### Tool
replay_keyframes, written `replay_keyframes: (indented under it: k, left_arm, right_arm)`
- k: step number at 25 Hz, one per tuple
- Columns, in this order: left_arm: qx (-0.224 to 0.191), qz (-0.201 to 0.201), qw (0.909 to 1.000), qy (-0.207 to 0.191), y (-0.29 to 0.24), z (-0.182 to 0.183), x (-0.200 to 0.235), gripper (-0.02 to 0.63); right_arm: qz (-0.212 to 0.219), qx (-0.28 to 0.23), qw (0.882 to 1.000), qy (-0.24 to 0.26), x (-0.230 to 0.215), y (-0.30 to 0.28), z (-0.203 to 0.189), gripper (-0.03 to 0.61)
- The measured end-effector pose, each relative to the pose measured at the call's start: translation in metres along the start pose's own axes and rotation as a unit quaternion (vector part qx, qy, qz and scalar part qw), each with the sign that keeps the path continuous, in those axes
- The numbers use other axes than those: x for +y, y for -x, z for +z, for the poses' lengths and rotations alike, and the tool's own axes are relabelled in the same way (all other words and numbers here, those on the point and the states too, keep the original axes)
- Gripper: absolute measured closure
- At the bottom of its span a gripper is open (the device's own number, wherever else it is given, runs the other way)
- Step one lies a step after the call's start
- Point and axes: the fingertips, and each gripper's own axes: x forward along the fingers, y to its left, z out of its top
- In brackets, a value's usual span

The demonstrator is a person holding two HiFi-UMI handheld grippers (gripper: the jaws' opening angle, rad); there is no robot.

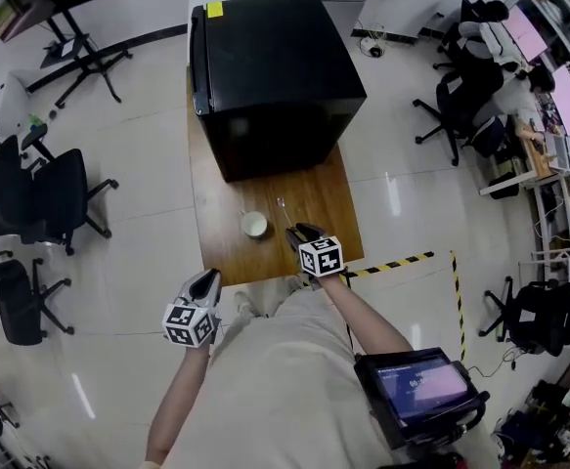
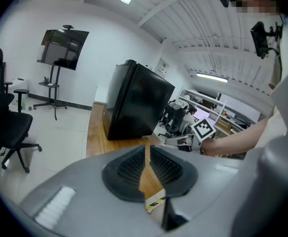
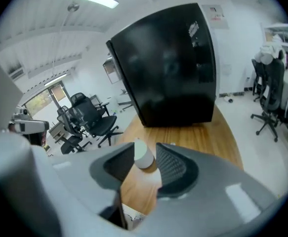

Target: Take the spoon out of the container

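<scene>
R gripper (image 3: pixel 144 148): in its own view the jaws are seen wide apart, nothing gripped. The cup (image 3: pixel 144 155) is framed in the gap but sits beyond the tips on the table (image 3: pixel 203 132), untouched.
L gripper (image 2: pixel 147 151): in its own view the tips are seen all but together. Only a thin slit is left, wood showing through, nothing held.

Head view only:
- The spoon (image 1: pixel 283 211) is seen as a thin pale sliver lying on the table, out of the cup. It is just right of the cup, toward the near right corner, and isn't made out in either gripper view.
- The cup is placed abt mid-width, between the black box (image 1: pixel 270 76) and the near edge.
- R gripper is held over the near edge, just beside the spoon's near end; touching or not can't be told.
- L gripper is held off the table, past the near left corner, over the floor.
- Yellow-black tape (image 1: pixel 402 262) on the floor and a tablet (image 1: pixel 421 384) at the person's waist are shown.

L gripper view only: R gripper is seen side-on, right of the box. A TV (image 2: pixel 63 48) on a stand is seen by the far wall. The cup isn't seen there.

R gripper view only: the cup's side is seen, plain white, upright. Chairs (image 3: pixel 92 120) are seen left of the table.
</scene>
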Motion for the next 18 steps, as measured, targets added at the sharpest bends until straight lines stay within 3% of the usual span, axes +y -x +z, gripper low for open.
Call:
replay_keyframes:
  k: [9, 18]
  left_arm:
    - [-0.013, -0.062, 0.9975, -0.031, 0.013, -0.027, 0.005, 0.588]
    - [0.014, -0.103, 0.9927, -0.06, 0.019, -0.056, -0.028, 0.594]
  right_arm:
    - [-0.045, -0.041, 0.997, 0.036, 0.035, 0.069, 0.007, 0.445]
    - [-0.049, -0.059, 0.996, 0.049, 0.042, 0.114, -0.013, 0.445]
